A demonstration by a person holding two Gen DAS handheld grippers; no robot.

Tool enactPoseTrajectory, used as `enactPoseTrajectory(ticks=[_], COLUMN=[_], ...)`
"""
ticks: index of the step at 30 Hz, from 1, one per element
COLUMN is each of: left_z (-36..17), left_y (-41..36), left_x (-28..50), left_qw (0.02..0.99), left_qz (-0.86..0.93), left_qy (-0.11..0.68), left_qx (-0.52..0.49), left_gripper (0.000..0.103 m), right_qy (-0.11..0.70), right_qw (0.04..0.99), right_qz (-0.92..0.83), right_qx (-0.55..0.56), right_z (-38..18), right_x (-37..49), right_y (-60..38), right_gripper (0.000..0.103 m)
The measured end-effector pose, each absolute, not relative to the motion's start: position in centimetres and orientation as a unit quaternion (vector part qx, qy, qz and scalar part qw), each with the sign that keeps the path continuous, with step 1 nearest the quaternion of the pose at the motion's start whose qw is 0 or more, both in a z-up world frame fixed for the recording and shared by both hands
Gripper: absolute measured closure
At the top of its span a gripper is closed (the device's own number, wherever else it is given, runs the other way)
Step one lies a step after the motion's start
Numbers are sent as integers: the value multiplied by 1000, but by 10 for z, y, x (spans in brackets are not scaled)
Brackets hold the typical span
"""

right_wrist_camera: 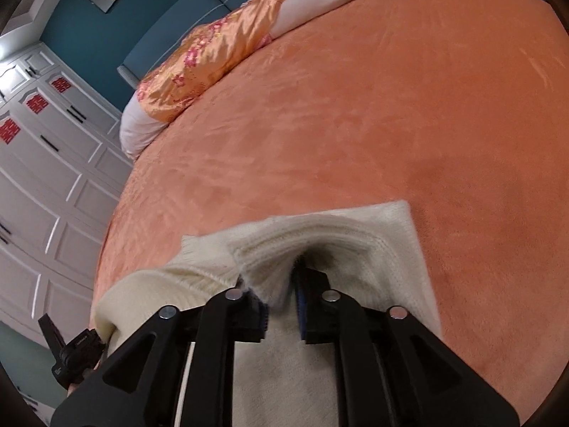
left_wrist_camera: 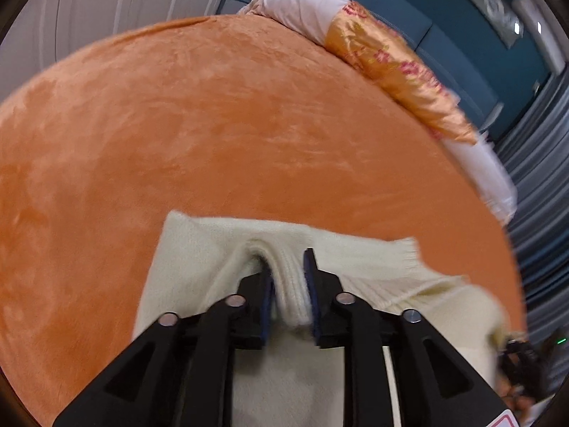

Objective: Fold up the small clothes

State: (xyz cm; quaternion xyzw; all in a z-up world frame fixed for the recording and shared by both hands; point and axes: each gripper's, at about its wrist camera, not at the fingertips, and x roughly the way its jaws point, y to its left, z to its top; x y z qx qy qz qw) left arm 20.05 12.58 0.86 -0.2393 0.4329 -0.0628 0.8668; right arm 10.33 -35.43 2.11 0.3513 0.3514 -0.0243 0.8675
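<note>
A cream knitted garment [left_wrist_camera: 199, 263] lies at the near edge of an orange bed cover [left_wrist_camera: 220, 135]. My left gripper [left_wrist_camera: 288, 277] is shut on a ribbed fold of its hem, which bunches up between the blue pads. In the right wrist view the same cream garment [right_wrist_camera: 387, 249] shows, and my right gripper [right_wrist_camera: 281, 284] is shut on another ribbed fold of it. The cloth hangs slack between the two grippers. The other gripper shows at the lower right of the left view [left_wrist_camera: 522, 366] and at the lower left of the right view [right_wrist_camera: 74, 356].
The orange bed cover [right_wrist_camera: 355, 124] stretches far ahead. An orange floral satin quilt [left_wrist_camera: 391, 67] and pale pink bedding [left_wrist_camera: 302, 3] lie at the head of the bed against a teal headboard [left_wrist_camera: 462, 35]. White wardrobe doors [right_wrist_camera: 46, 178] stand at the left.
</note>
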Motion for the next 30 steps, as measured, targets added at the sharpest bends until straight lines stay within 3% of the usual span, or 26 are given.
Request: enactPoseTrajectory(ticks=[1, 2, 3, 5, 9, 14, 17, 19, 20, 21, 22, 23, 30], left_z=[16, 28, 39, 59, 52, 25, 19, 21, 24, 27, 29, 32, 47], left_y=[132, 142, 149, 167, 189, 190, 177, 168, 162, 160, 158, 159, 173], left_x=[193, 180, 166, 135, 101, 65, 58, 59, 60, 62, 63, 63, 32], left_qw=[862, 864, 872, 886, 868, 841, 836, 840, 848, 852, 855, 856, 851], left_qz=[-70, -56, -43, -55, -43, -54, -71, -76, -70, -71, -70, -68, -89], left_qy=[432, 421, 403, 366, 419, 460, 469, 473, 476, 476, 479, 483, 497], left_qx=[-258, -269, -274, -279, -264, -280, -276, -253, -223, -203, -186, -172, -144], left_gripper=[63, 36, 28, 22, 21, 21, 26, 47, 54, 71, 80, 89, 91], right_qy=[326, 309, 280, 263, 330, 385, 403, 416, 420, 424, 427, 427, 423], right_qw=[876, 884, 898, 912, 902, 865, 853, 854, 857, 859, 860, 859, 856], right_qz=[-10, -12, -21, -30, -66, -68, -59, -69, -73, -74, -73, -68, -43], right_qx=[356, 351, 338, 313, 268, 315, 326, 305, 288, 277, 270, 273, 293], right_z=[35, 46, 61, 77, 70, 34, 23, 23, 25, 28, 32, 36, 56], right_x=[88, 77, 55, 27, -16, -52, -53, -47, -44, -41, -40, -41, -83], right_y=[-356, -357, -359, -364, -368, -362, -355, -347, -341, -338, -336, -338, -352], right_gripper=[72, 62, 42, 36, 36, 36, 38, 44, 51, 65, 93, 92, 93])
